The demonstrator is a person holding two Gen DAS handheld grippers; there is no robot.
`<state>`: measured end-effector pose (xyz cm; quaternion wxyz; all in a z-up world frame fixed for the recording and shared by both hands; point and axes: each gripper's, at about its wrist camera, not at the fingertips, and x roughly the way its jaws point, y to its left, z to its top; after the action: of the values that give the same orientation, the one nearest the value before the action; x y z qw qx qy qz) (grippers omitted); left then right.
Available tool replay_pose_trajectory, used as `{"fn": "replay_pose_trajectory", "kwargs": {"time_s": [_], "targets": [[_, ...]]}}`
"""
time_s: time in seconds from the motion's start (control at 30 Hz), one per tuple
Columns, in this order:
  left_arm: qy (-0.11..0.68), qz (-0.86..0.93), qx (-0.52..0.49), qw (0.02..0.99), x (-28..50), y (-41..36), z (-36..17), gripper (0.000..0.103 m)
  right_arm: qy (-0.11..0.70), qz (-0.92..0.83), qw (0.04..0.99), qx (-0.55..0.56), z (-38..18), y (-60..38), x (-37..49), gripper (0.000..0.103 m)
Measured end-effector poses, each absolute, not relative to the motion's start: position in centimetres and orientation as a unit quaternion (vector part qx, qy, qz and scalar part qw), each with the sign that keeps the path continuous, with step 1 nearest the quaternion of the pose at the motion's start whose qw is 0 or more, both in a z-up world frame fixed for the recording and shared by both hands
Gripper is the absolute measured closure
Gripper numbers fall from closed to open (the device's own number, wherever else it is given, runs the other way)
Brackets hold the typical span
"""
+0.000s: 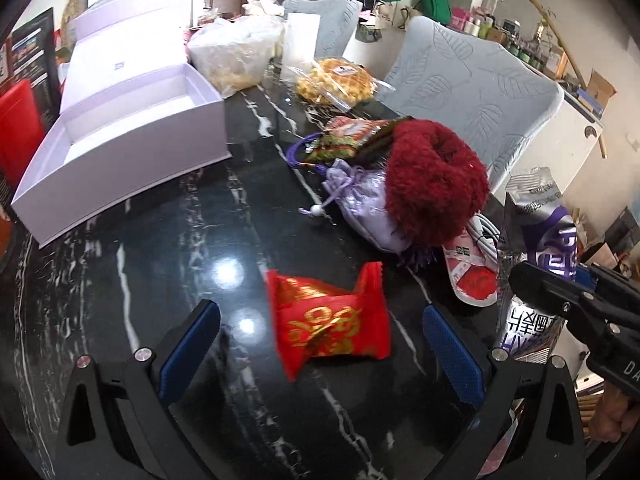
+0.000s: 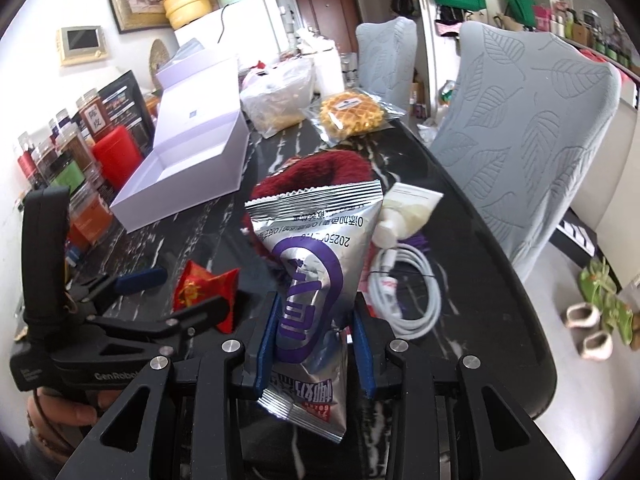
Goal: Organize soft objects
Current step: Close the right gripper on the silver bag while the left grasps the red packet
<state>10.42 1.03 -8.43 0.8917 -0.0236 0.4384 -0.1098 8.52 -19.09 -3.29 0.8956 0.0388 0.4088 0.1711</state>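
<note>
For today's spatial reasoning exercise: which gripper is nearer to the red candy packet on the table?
Left. The left gripper is open with the red candy packet between its fingers; the right gripper is off to the side, shut on the silver pouch.

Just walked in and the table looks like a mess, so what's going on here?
A person is sorting soft items on a black marble table with a hand-held gripper in each hand. The right gripper is shut on a silver and purple snack packet, held off the table. The left gripper is open, its fingers on either side of a red candy packet without pressing it. The open white box stands empty; a dark red fuzzy scrunchie rests on a lilac drawstring pouch.
</note>
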Motion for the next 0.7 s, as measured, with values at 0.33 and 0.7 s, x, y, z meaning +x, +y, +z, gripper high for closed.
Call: {"fn": "replay_pose_trajectory", "kwargs": {"time_s": [0.33, 0.7], "targets": [[0.442, -0.082, -0.004, 0.893, 10.9, 0.1, -9.1, 0.023, 0.410, 0.165, 0.896, 0.052, -3.7, -20.5, 8.6, 0.070], [0.431, -0.095, -0.038, 0.896, 9.9, 1.3, -8.5, 0.055, 0.410, 0.165, 0.896, 0.048, -3.6, -20.2, 8.3, 0.070]]}}
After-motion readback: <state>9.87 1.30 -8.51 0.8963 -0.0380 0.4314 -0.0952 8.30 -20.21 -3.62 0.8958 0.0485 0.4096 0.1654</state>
